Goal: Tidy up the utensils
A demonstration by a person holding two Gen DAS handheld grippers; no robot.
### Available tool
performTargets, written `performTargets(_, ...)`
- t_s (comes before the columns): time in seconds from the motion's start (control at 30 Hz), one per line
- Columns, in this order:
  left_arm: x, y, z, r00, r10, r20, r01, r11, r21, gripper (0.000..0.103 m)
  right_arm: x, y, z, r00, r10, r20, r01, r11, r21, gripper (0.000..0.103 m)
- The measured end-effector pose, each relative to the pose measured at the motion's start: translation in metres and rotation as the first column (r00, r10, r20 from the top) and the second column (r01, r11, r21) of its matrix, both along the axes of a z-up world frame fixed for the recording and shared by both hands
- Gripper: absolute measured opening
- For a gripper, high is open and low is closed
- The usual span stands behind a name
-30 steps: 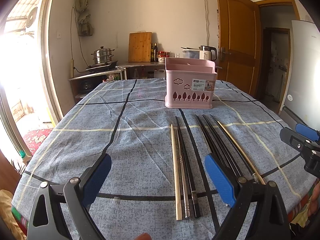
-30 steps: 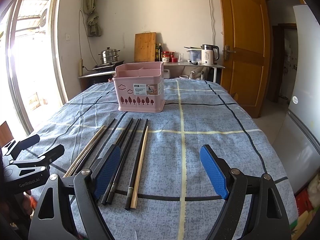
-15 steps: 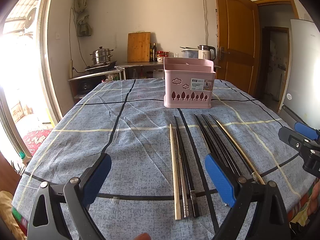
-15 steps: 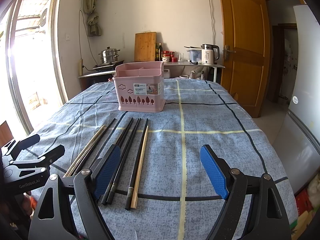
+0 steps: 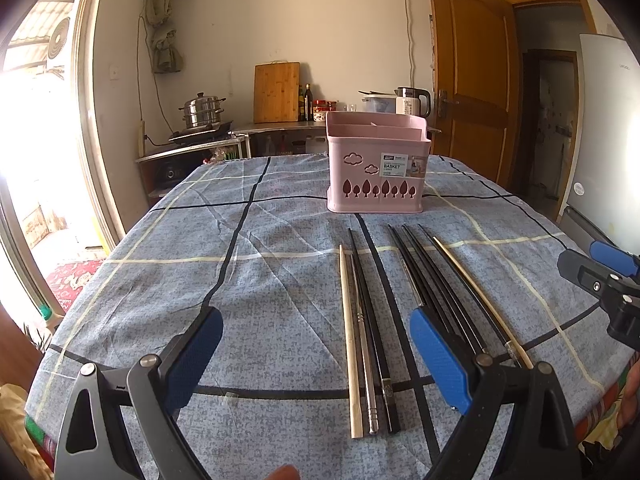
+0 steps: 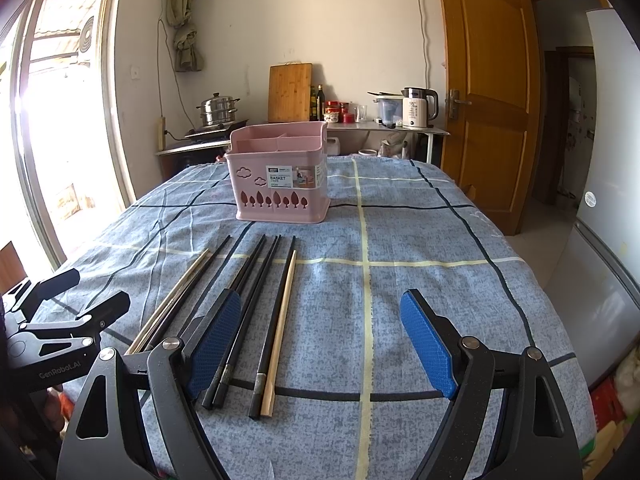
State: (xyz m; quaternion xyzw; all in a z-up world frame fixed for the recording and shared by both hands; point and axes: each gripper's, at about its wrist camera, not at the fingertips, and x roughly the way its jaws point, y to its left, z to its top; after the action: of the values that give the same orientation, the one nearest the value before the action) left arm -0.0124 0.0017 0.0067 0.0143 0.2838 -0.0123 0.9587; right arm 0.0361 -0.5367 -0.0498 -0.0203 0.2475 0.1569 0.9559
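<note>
Both grippers wide open, holding nothing: left gripper (image 5: 316, 354), right gripper (image 6: 320, 344). Chopsticks (image 6: 280, 316) flat on tablecloth (image 6: 420, 240), near pink basket (image 6: 280, 184).

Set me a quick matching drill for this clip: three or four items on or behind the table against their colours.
Items:
1. basket
2. cutting board
3. tablecloth
4. kettle

Colours:
A. blue-grey with a line grid
B. white and black
C. pink
D. light brown wood

Pairs: 1-C, 2-D, 3-A, 4-B
</note>
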Motion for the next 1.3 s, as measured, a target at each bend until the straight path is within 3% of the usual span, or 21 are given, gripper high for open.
performTargets(0.43,0.042,0.01,-0.004,0.997,-0.032,-0.065,0.031,0.999,-0.016,0.095,0.025,0.001,0.002,0.999,-0.012,-0.049,0.012,1.0,0.0,0.082)
performTargets(0.57,0.068,0.013,-0.007,0.994,-0.023,-0.106,0.025,0.999,0.025,0.095,0.041,0.011,0.005,0.998,-0.001,-0.064,-0.001,0.999,-0.04,0.082)
performTargets(0.67,0.088,0.015,-0.012,0.988,-0.012,-0.152,0.018,0.999,0.037,0.088,0.057,0.02,0.002,0.995,0.012,-0.103,-0.019,0.998,-0.067,0.081)
performTargets(0.8,0.115,0.02,-0.022,0.968,-0.015,-0.25,0.019,1.0,0.016,0.071,0.079,0.032,-0.007,0.985,0.025,-0.169,-0.042,0.994,-0.101,0.067)
performTargets(0.87,0.126,0.022,-0.026,0.959,-0.033,-0.28,0.032,0.999,-0.008,0.064,0.09,0.036,-0.011,0.979,0.029,-0.202,-0.051,0.993,-0.104,0.055)
performTargets(1.03,0.145,0.023,-0.031,0.945,-0.078,-0.317,0.06,0.996,-0.065,0.061,0.116,0.044,-0.02,0.959,0.063,-0.275,-0.088,0.993,-0.081,0.036)
performTargets(1.3,0.164,0.016,-0.037,0.927,-0.11,-0.36,0.079,0.992,-0.102,0.059,0.147,0.058,-0.039,0.918,0.118,-0.379,-0.147,0.988,-0.048,0.029)
